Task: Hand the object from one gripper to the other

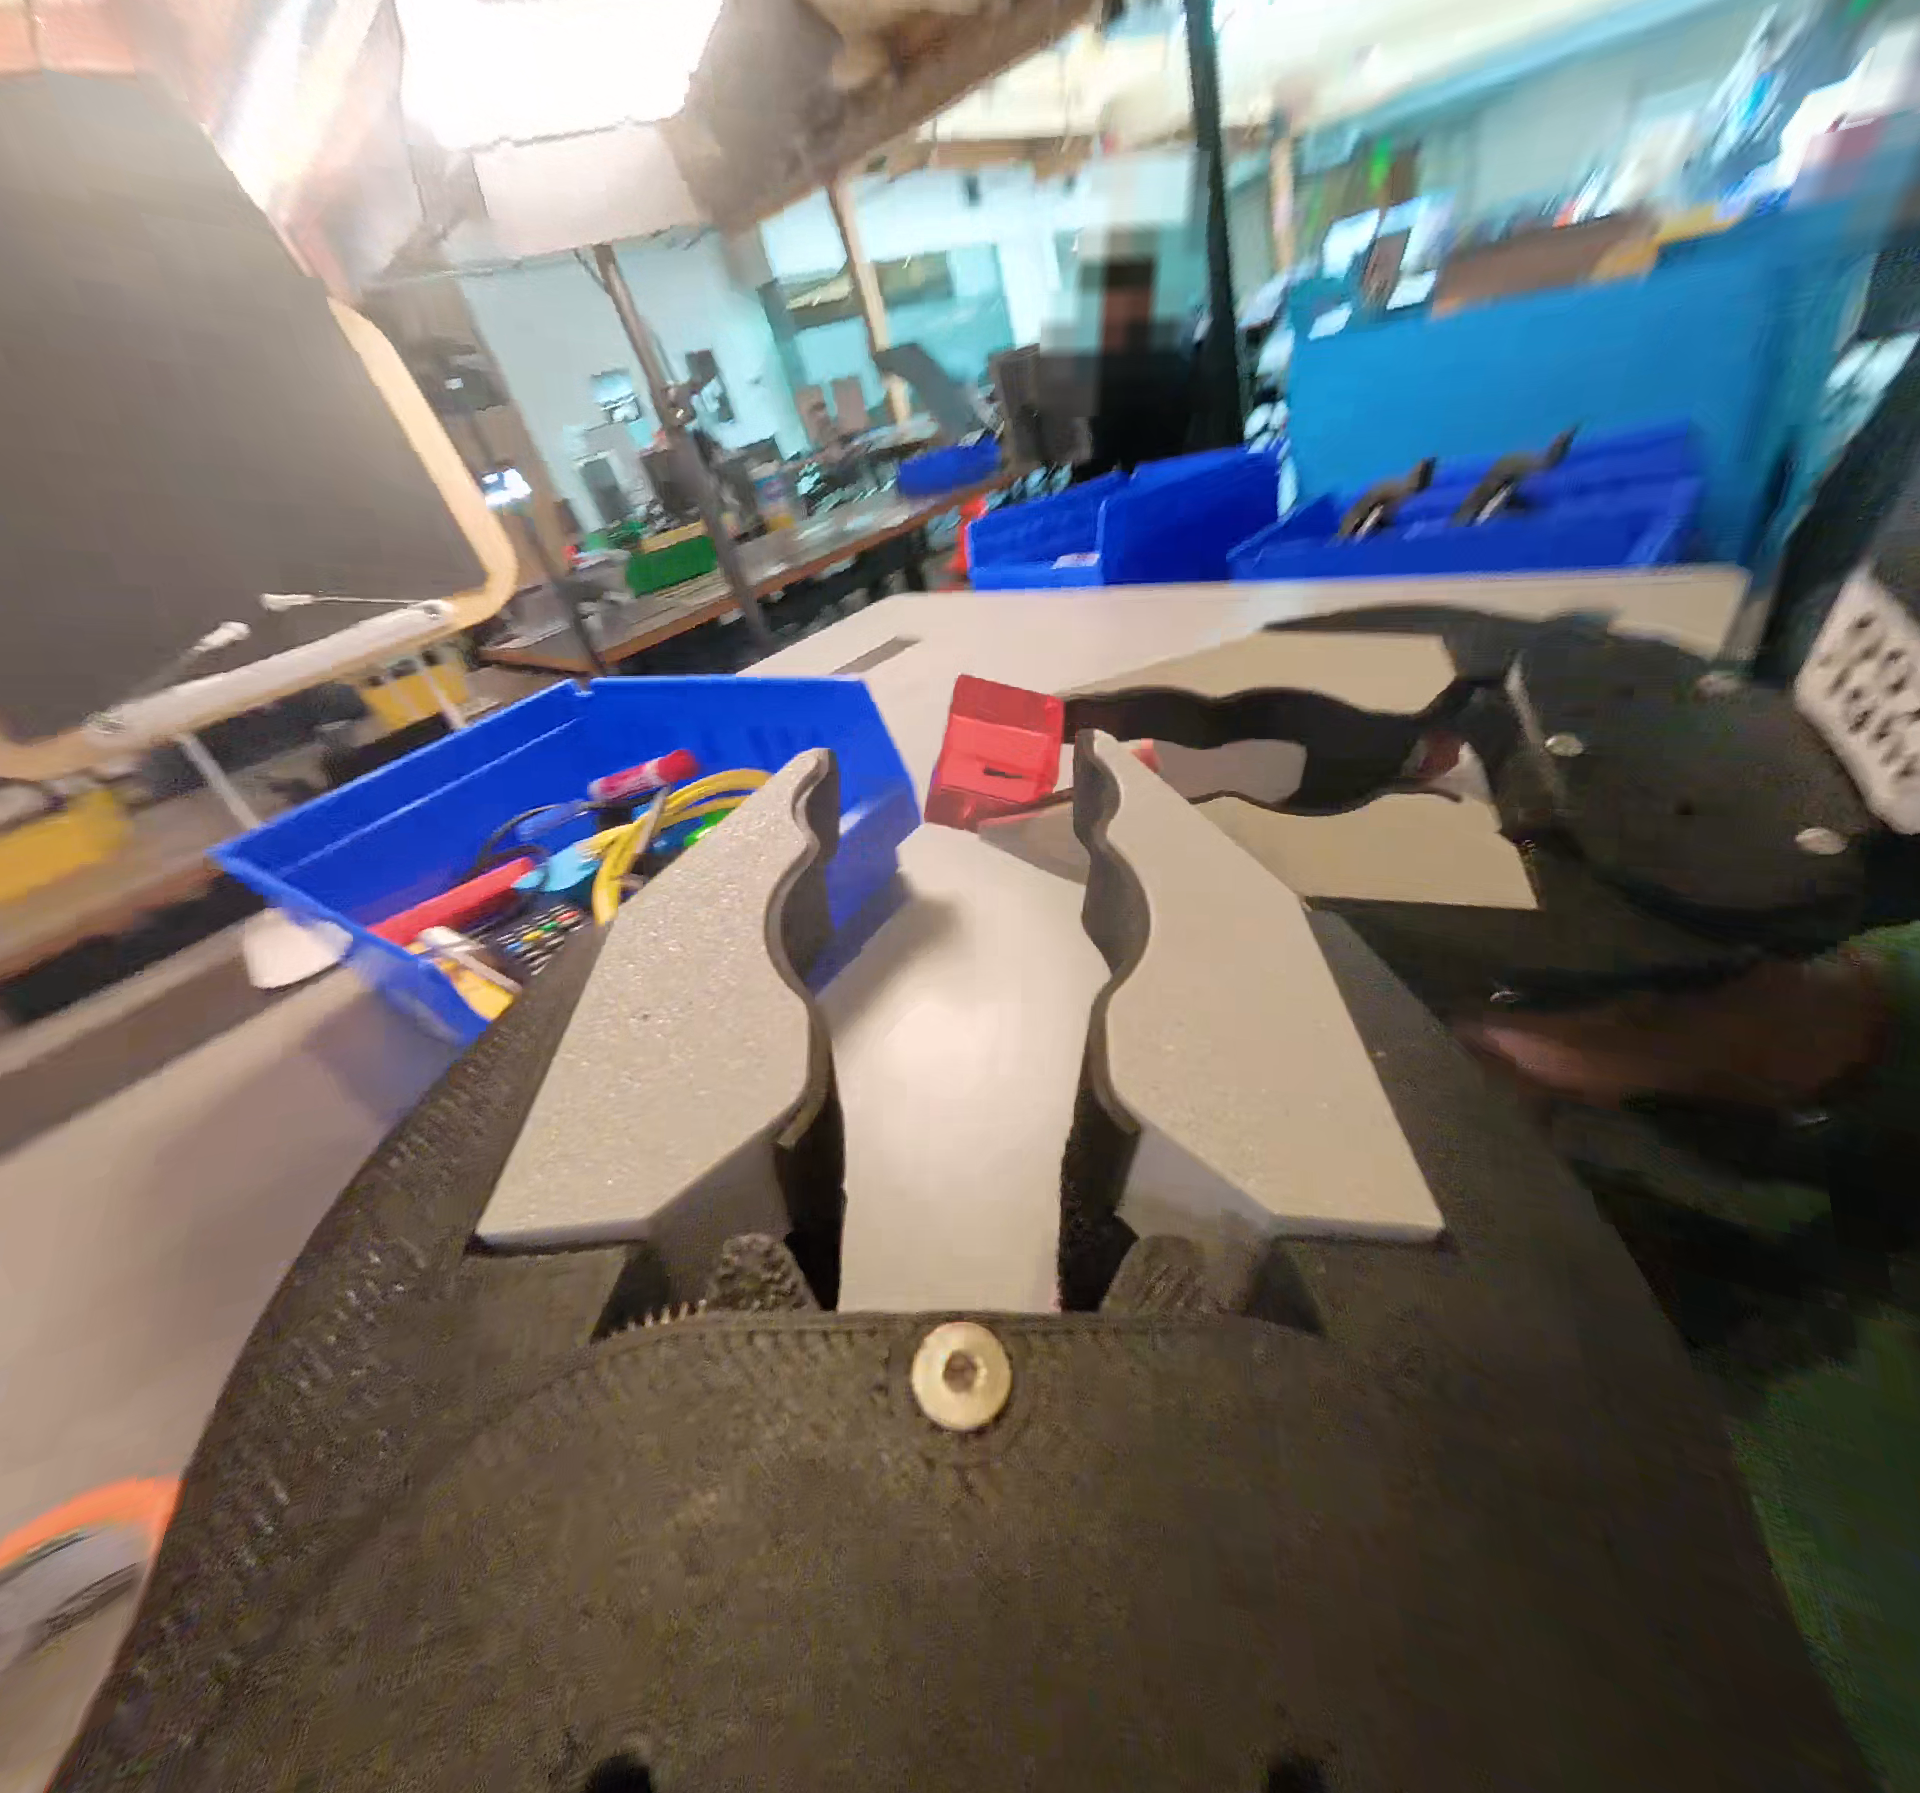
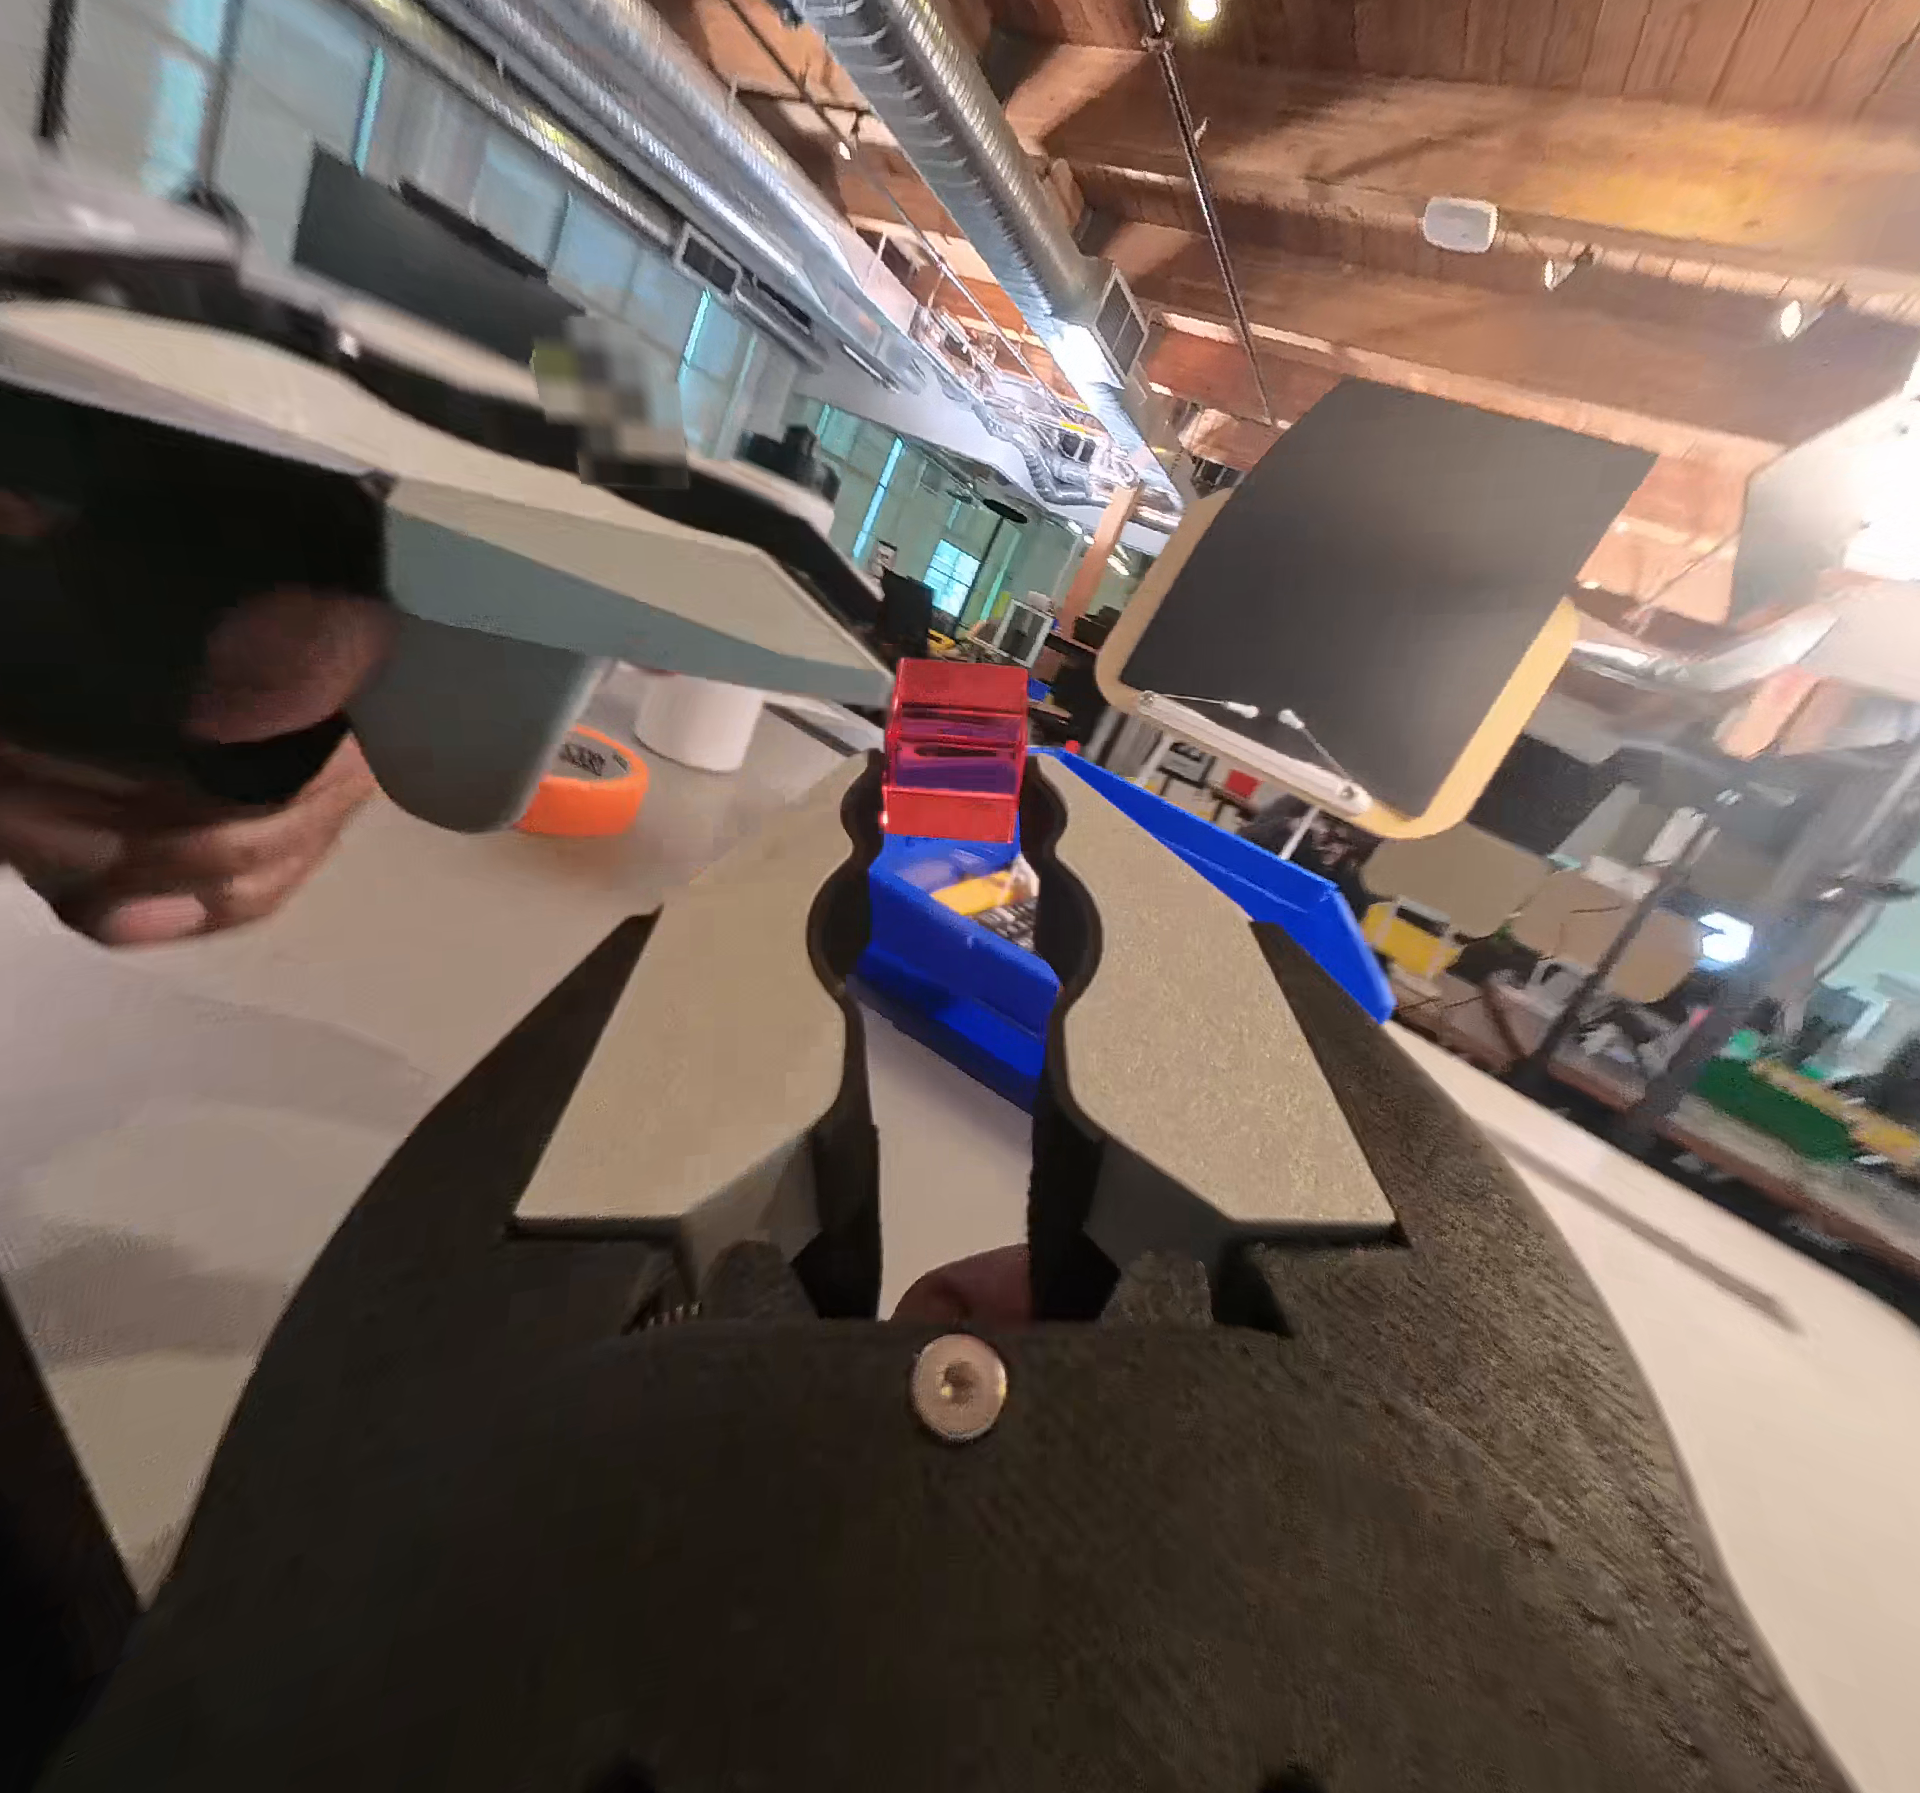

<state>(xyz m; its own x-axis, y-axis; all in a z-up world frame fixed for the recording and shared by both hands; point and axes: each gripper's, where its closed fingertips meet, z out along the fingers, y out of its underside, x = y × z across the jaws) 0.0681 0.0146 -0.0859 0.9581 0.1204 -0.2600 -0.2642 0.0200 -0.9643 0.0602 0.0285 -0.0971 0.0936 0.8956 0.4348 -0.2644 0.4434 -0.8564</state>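
A: Right wrist view, what does the right gripper [image 2: 954, 787] hold?
B: A red block [image 2: 956, 751], pinched at its fingertips, frame centre.
A: And the left gripper [image 1: 954, 787]?
B: Parted, empty, beside the block, above the blue bin [image 1: 478, 787].

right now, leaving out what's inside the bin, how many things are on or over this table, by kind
grippers: 2, left gripper with open jaws, right gripper holding the block
red block: 1
blue bin: 1
orange tape roll: 1
white cylinder: 1
total: 6
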